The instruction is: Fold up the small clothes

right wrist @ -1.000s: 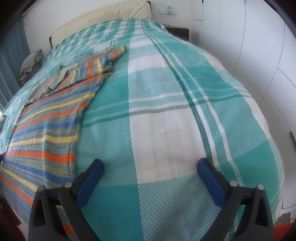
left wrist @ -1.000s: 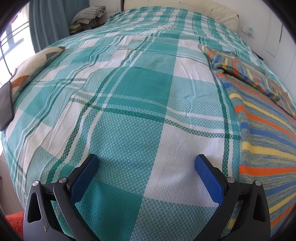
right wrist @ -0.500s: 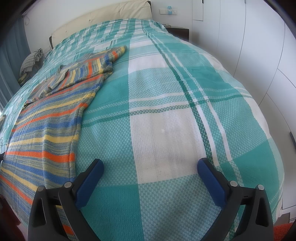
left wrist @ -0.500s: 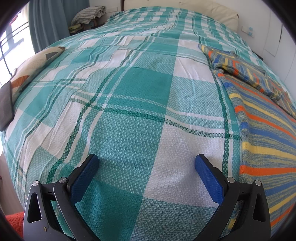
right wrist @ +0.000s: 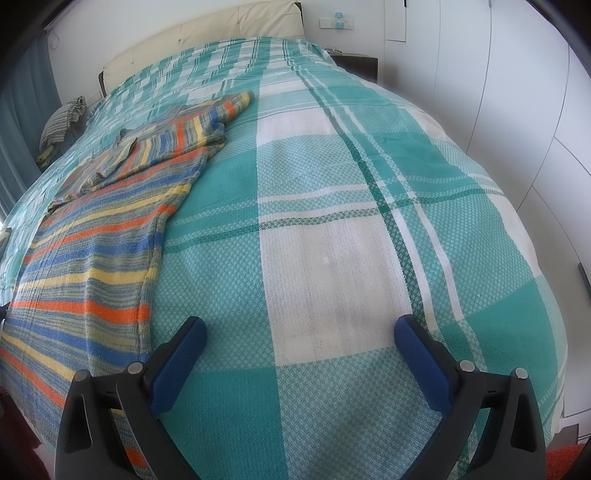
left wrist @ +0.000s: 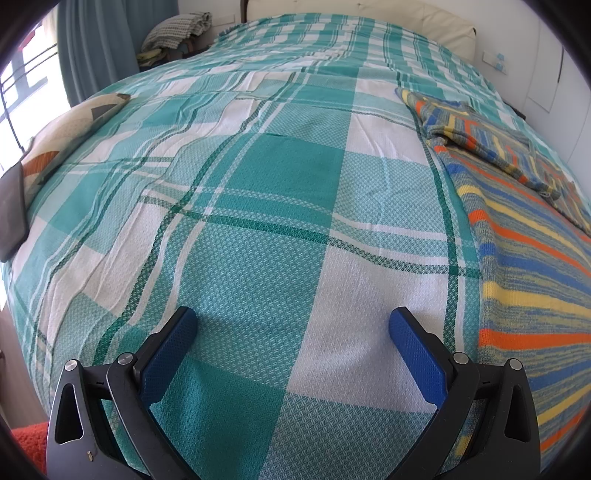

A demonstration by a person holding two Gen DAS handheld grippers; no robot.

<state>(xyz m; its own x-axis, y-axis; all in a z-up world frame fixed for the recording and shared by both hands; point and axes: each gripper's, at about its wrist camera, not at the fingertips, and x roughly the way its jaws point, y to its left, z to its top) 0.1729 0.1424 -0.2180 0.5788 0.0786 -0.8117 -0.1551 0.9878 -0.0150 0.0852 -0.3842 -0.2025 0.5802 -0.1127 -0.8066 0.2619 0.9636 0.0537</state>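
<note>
No movement since the earlier frames: left gripper and right gripper hover wide open, empty, flanking the striped garment.

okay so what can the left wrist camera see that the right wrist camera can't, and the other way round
Only the left wrist view shows the window, the patterned cushion at the bed's edge and a dark flat object beside it.

Only the right wrist view shows the white wardrobe doors and the dark nightstand.

Both show the teal plaid bedspread, the striped knit garment lying flat with its upper part folded over, the cream headboard and the pile of checked fabric past the bed. The left gripper and right gripper are each open over bare bedspread.
</note>
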